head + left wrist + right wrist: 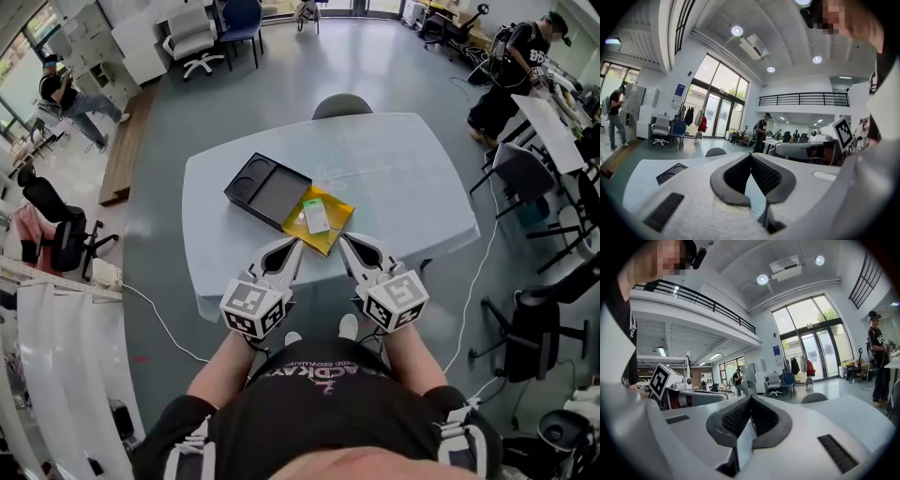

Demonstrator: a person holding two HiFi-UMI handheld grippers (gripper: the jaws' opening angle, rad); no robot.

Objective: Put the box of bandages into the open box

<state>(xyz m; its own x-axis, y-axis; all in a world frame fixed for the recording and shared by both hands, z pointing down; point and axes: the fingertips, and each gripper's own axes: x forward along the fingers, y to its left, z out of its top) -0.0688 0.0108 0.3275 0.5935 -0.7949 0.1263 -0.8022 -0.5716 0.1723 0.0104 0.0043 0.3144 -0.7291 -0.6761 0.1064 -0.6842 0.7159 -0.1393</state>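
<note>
In the head view a black open box [267,190] with two compartments lies on the pale table [403,178]. Against its near right corner lies a flat yellow pouch [333,232], and on that rests the small white and green box of bandages [317,215]. My left gripper [296,246] is shut and empty, its tip just short of the pouch's near left edge. Just off the pouch's near right edge, my right gripper [342,241] is also shut with nothing in it. The left gripper view shows closed jaws [751,154] and the black box [670,173] at far left. The right gripper view shows closed jaws [750,398].
A grey chair [341,105] stands at the table's far side. Dark office chairs [525,178] and another desk stand to the right, with a person [514,66] beyond. A white cable [159,319] runs over the floor on the left. The person's knees are at the table's near edge.
</note>
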